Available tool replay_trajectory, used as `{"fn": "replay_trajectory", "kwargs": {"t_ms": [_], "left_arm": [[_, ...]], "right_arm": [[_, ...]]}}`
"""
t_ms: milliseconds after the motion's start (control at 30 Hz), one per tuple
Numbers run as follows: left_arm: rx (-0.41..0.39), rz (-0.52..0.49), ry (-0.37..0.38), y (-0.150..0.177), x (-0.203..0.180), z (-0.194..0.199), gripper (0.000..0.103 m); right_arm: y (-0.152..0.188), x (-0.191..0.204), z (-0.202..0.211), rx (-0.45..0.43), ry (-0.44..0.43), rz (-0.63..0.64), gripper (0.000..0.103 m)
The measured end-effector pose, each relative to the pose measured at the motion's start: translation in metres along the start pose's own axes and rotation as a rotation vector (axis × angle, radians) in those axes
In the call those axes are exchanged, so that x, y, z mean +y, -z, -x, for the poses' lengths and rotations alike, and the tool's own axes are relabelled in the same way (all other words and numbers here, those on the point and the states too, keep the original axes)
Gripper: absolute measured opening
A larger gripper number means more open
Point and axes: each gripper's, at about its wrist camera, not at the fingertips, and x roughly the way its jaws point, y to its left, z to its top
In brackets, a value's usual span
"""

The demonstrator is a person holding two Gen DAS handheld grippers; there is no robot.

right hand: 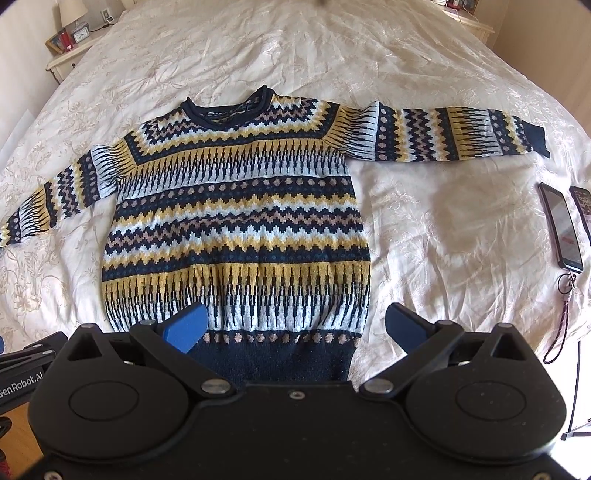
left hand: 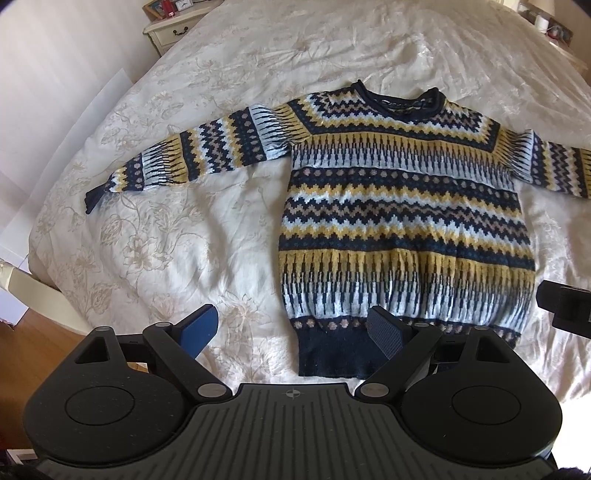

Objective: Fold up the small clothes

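Note:
A patterned knit sweater (left hand: pixel 402 206) in navy, yellow and white lies flat on the bed, front up, both sleeves spread sideways and its navy hem nearest me. My left gripper (left hand: pixel 295 332) hovers open above the hem's left corner, nothing between its blue pads. In the right wrist view the same sweater (right hand: pixel 236 221) fills the centre. My right gripper (right hand: pixel 295 325) is open above the hem's right corner and holds nothing. The right gripper's body (left hand: pixel 565 308) shows at the right edge of the left wrist view.
The cream floral bedspread (left hand: pixel 166 240) covers the whole bed. Two phones (right hand: pixel 563 225) with a wrist strap lie on it at the right. A nightstand (left hand: pixel 173 26) with small items stands at the bed's far left corner. Wooden floor (left hand: pixel 33 343) shows beside the bed.

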Motion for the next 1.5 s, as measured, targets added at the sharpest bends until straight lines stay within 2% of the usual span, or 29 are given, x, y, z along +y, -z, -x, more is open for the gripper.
{"fn": "replay_trajectory", "kwargs": {"t_ms": [833,1500], "left_arm": [[0.083,-0.014,-0.019,-0.028,-0.003,-0.034,0.089],[0.144,-0.056,0.015,-0.092,-0.003,-0.085,0.089]], "right_arm": [[-0.022,0.012,-0.039,0.107,0.008,0.011,0.102],[-0.069,0.038,-0.088,0.180,0.021,-0.003,0.101]]}}
